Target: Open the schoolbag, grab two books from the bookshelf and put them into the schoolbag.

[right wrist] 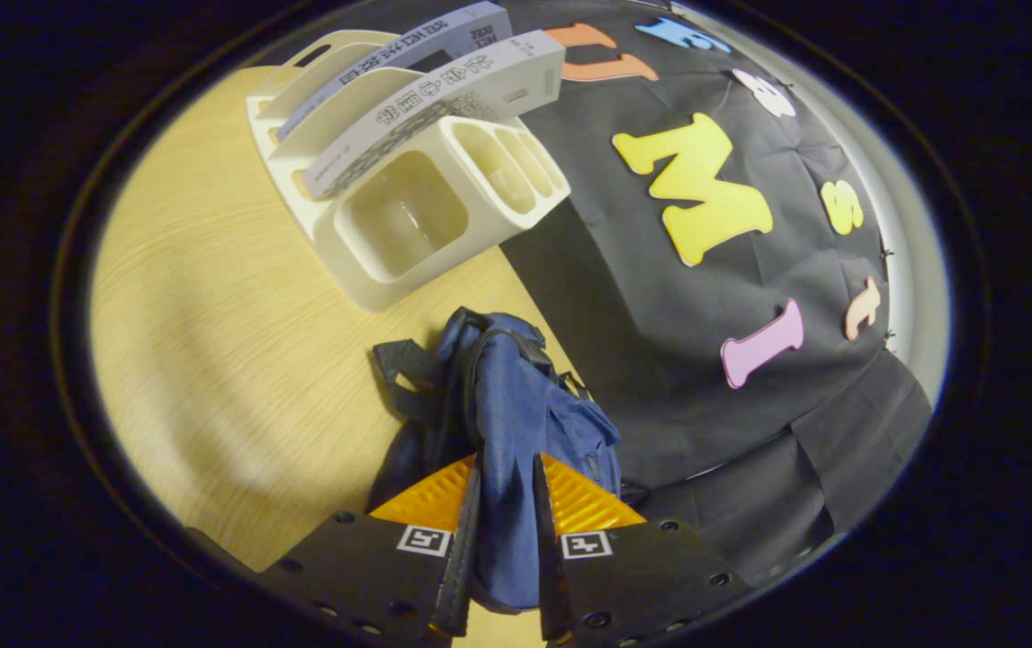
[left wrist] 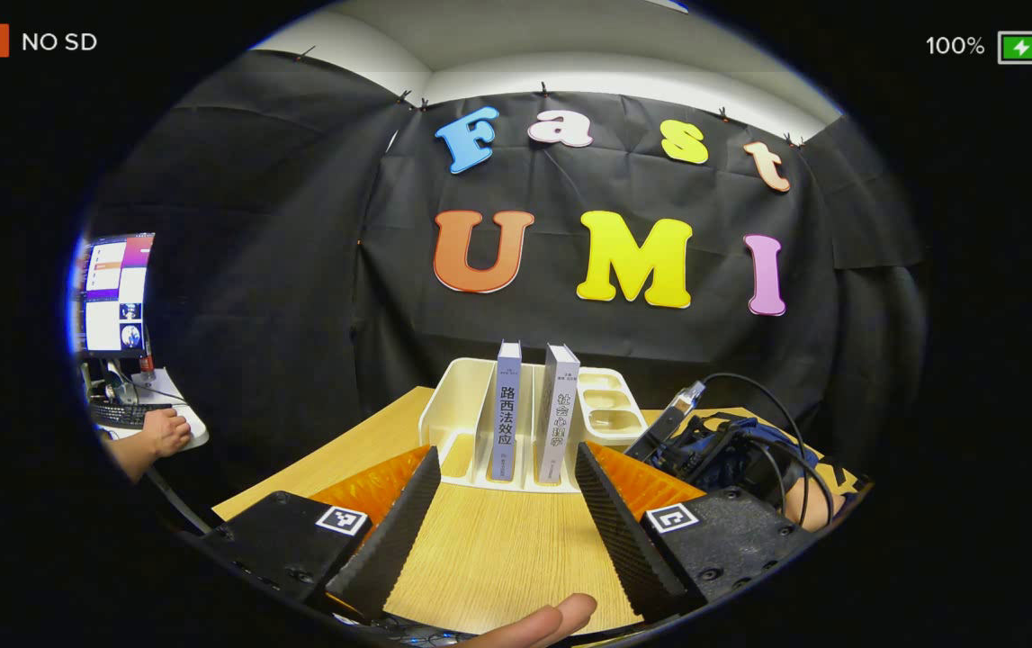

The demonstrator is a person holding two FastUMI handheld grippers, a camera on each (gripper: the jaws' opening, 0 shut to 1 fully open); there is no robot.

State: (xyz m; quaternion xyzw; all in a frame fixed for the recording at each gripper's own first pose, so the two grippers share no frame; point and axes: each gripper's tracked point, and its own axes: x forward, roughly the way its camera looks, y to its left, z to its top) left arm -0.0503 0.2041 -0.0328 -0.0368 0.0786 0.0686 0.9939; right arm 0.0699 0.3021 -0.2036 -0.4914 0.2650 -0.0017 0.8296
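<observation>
Two grey books (left wrist: 507, 412) (left wrist: 558, 412) stand upright, spines toward me, in the white bookshelf rack (left wrist: 454, 396) at the back of the wooden table. My left gripper (left wrist: 508, 468) is open just in front of them, fingers spread wider than both books, nothing between them. In the right gripper view the blue schoolbag (right wrist: 524, 396) lies on the table near the wall, and my right gripper (right wrist: 505, 513) is shut on a fold of its blue fabric. The same rack (right wrist: 408, 225) with the two books (right wrist: 435, 90) is beyond the bag. The right gripper (left wrist: 713, 445) with its cable sits right of the rack.
Wooden table (left wrist: 498, 549) with bare surface in front of the rack. A monitor (left wrist: 112, 292) and keyboard stand on a side desk at the far left, where a person's hand (left wrist: 165, 432) rests. A fingertip (left wrist: 542, 621) shows at the bottom edge. Black cloth wall behind the table.
</observation>
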